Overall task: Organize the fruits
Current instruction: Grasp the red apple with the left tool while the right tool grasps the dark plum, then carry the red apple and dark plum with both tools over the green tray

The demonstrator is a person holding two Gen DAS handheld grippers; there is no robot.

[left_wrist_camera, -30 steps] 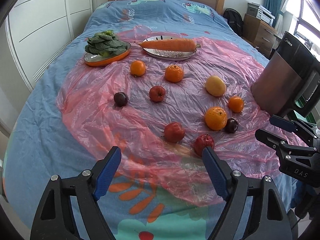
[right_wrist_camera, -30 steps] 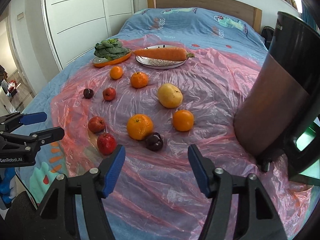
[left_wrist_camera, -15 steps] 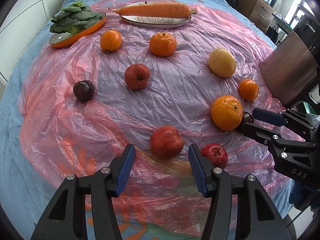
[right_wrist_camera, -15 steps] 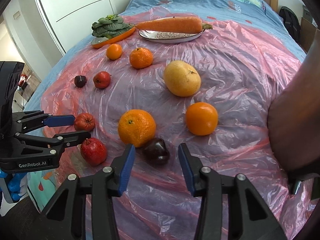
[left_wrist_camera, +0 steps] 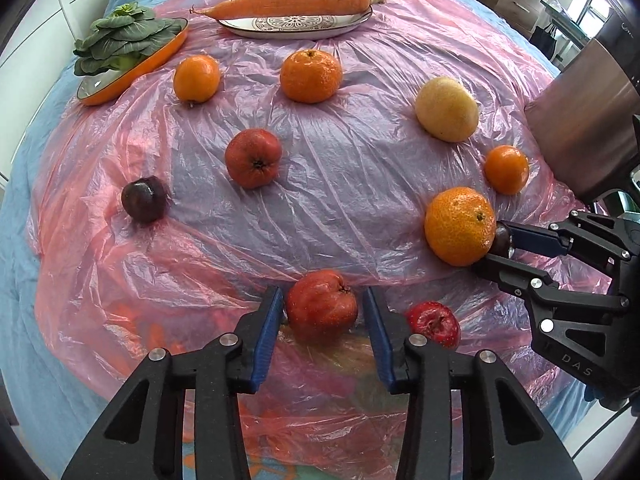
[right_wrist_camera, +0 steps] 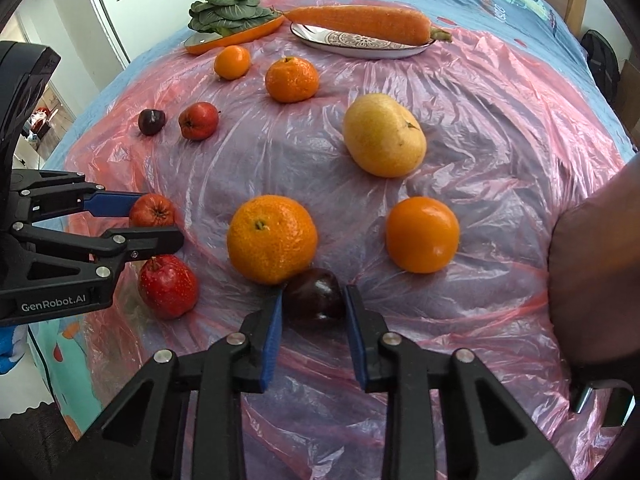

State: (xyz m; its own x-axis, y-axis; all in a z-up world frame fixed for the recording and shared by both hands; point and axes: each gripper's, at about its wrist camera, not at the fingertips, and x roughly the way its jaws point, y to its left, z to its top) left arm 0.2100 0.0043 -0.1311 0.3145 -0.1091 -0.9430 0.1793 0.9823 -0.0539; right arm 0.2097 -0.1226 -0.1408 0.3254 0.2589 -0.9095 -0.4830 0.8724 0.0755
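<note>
Fruits lie scattered on a pink plastic sheet point(left_wrist_camera: 340, 184) over the bed. My left gripper point(left_wrist_camera: 322, 306) has its blue pads on both sides of a red apple point(left_wrist_camera: 321, 304), closing on it; a small gap may remain on the right. My right gripper point(right_wrist_camera: 313, 302) has its pads against a dark plum point(right_wrist_camera: 314, 298) that sits beside a large orange point(right_wrist_camera: 272, 238). Nearby lie a second red fruit point(left_wrist_camera: 434, 322), a small orange point(right_wrist_camera: 422, 234) and a yellow pear point(right_wrist_camera: 384, 134).
Further back lie another apple point(left_wrist_camera: 253, 158), another plum point(left_wrist_camera: 144, 199) and two oranges point(left_wrist_camera: 311, 76) point(left_wrist_camera: 197, 78). A carrot point(left_wrist_camera: 292, 0) rests on a patterned plate point(left_wrist_camera: 240, 28), greens point(left_wrist_camera: 120, 40) in an orange dish point(left_wrist_camera: 96, 98). A brown appliance point(left_wrist_camera: 584, 128) stands at the right.
Both grippers moved forward and down and narrowed: the left around the red apple, the right around the dark plum.
</note>
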